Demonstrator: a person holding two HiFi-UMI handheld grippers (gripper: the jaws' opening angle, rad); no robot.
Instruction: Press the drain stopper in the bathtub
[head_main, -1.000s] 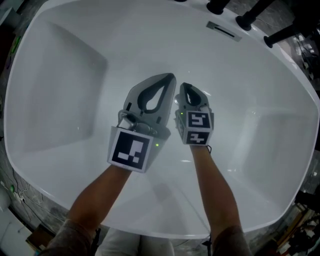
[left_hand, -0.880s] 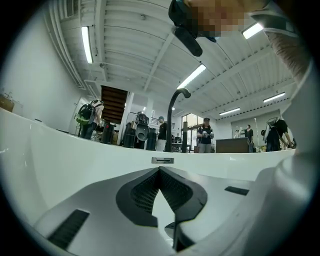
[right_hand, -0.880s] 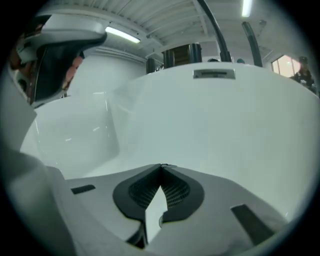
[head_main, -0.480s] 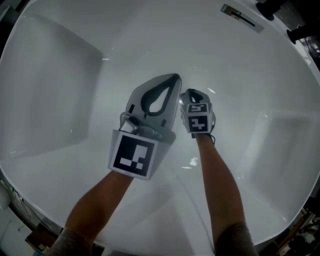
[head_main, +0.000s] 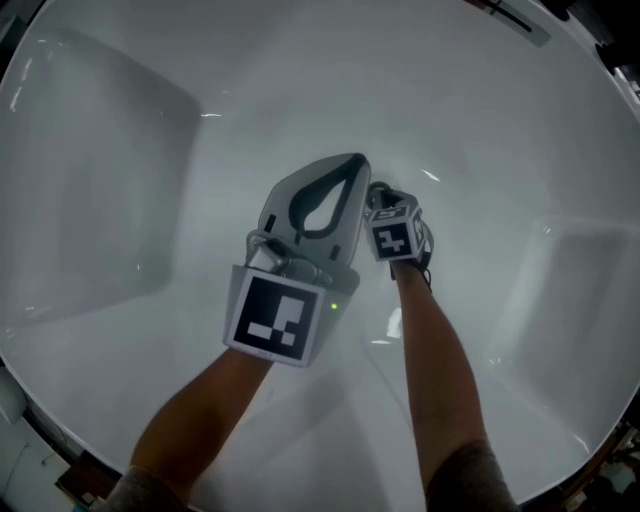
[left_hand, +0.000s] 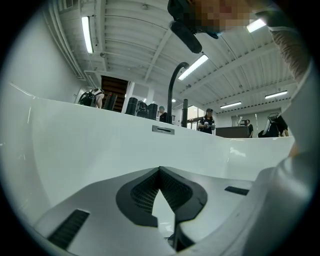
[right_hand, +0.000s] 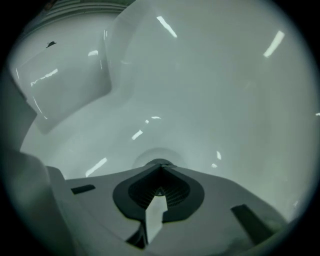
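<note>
We hold the right gripper (head_main: 378, 191), jaws pressed together, tip-down at the pale round drain stopper (right_hand: 147, 156) in the floor of the glossy white bathtub (head_main: 120, 150). The left gripper (head_main: 351, 161), jaws likewise together and empty, sits just beside it.

black faucet (left_hand: 170, 92), ceiling strip lights (left_hand: 88, 34)

Premises: a large industrial-type hall; workshop or showroom cannot be told. A white bathtub (head_main: 120, 150) stands under a high beamed ceiling (left_hand: 145, 30) with long strip lights (left_hand: 87, 34). A tall black faucet (left_hand: 175, 85) rises at the tub's far rim; people (left_hand: 207, 120) stand beyond it.
</note>
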